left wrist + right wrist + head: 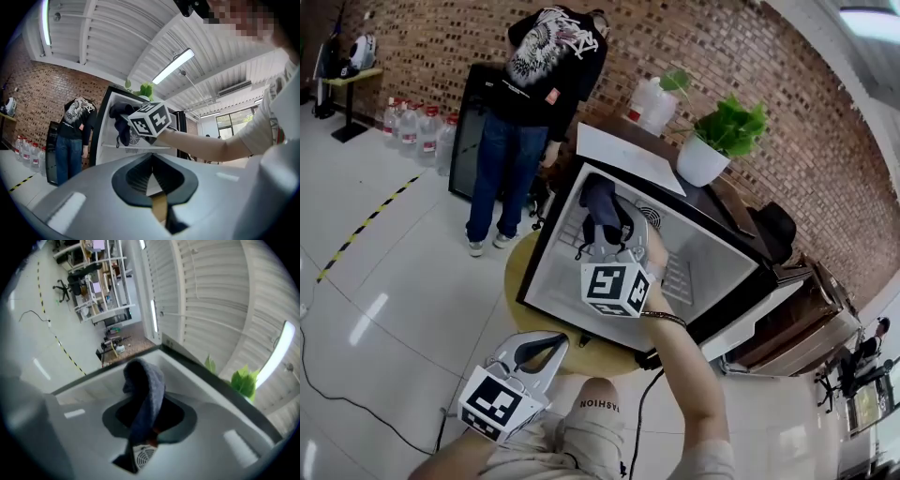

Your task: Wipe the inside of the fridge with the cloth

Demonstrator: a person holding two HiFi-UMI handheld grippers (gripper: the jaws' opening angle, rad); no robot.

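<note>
A small black fridge point(546, 246) with a white inside stands open on a round wooden table. My right gripper point(605, 239) reaches into it, shut on a dark blue-grey cloth point(598, 208) held against the upper back wall near the round fan vent point(650, 217). In the right gripper view the cloth point(146, 399) hangs out from between the shut jaws, in front of the fridge's top edge. My left gripper point(539, 349) hangs low outside the fridge, shut and empty; its view looks up at the fridge point(105, 136) and the right gripper's marker cube point(150, 119).
A person in a black printed shirt and jeans point(530, 103) stands by a black cabinet behind the fridge. A potted green plant point(717, 141) and a white sheet sit on the counter beside it. Water bottles point(417, 127) line the brick wall. A cable runs down from the table.
</note>
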